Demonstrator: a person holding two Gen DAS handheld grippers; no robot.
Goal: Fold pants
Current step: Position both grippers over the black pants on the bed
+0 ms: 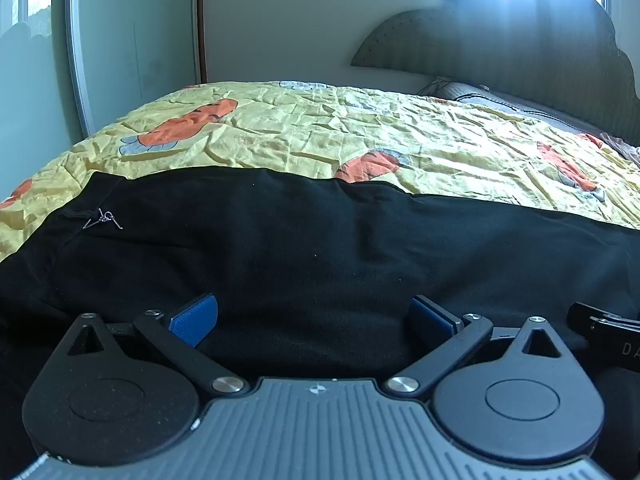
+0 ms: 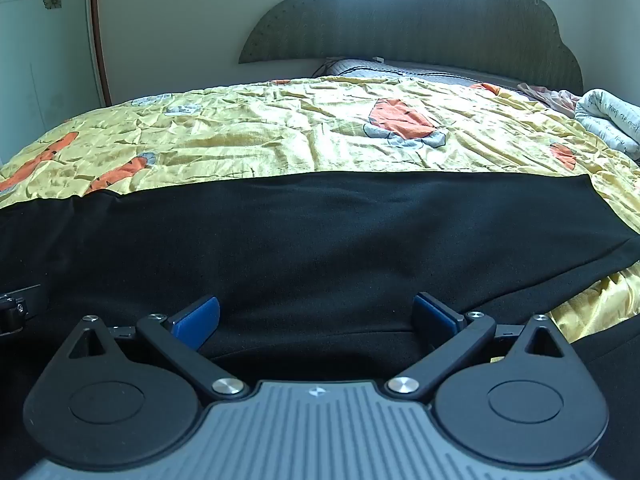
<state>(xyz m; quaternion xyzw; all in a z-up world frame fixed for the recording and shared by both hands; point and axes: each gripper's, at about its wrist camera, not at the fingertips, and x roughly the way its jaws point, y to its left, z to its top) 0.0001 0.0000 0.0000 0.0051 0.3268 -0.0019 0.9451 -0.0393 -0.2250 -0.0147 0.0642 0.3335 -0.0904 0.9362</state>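
Black pants (image 2: 320, 232) lie across the quilt (image 2: 280, 136); both grippers, left (image 1: 314, 320) and right (image 2: 316, 320), hover over them, released.

The pants (image 1: 320, 248) lie stretched crosswise on the quilt (image 1: 320, 128) that covers the bed, waist end to the left, leg ends to the right. Both tongs sit at the near edge of the pants, the left tongs (image 1: 314, 320) beside the right tongs (image 2: 316, 320). Behind the quilt lies a pillow (image 2: 360, 68), against the headboard (image 2: 420, 12). A rolled blanket (image 2: 612, 120) rests at the far right.
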